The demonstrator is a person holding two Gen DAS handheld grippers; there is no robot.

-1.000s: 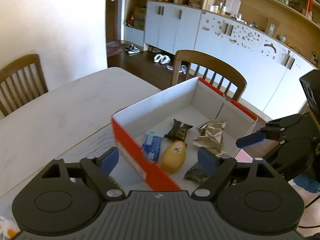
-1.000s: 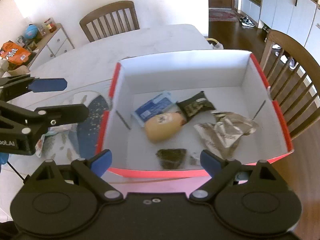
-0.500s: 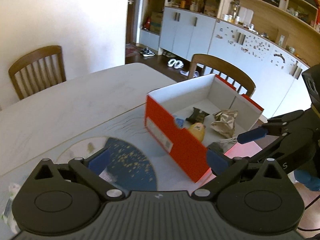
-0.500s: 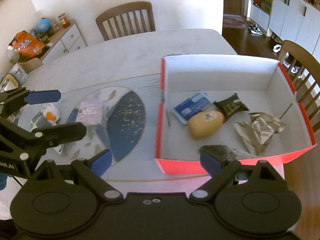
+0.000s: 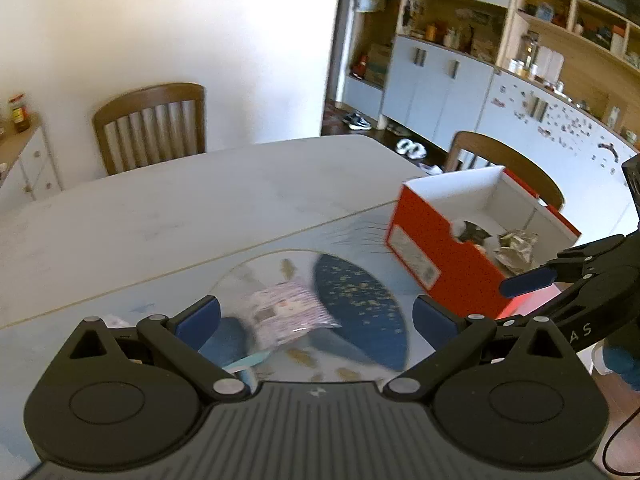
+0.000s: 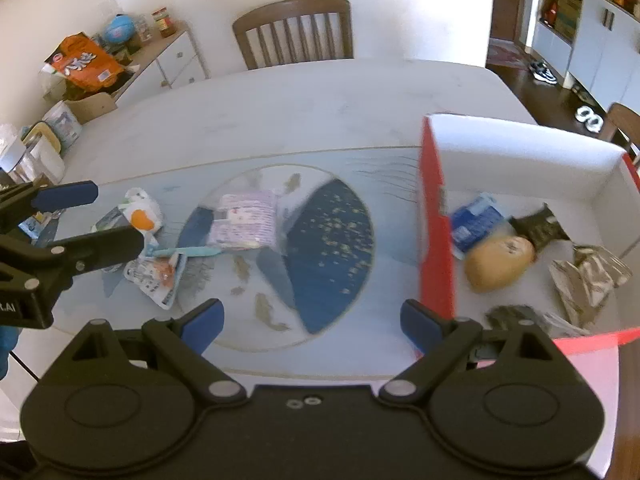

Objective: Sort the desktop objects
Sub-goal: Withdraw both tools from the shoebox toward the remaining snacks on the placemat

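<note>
While box (image 5: pixel 448 256) slid right, pink packet (image 5: pixel 286 312) entered view.

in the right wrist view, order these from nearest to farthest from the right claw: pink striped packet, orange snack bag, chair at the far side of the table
1. Pink striped packet: on the round mat, just ahead of the right claw and slightly left.
2. Chair: beyond the table's far edge, straight ahead.
3. Orange snack bag: on the sideboard, far left corner.
</note>
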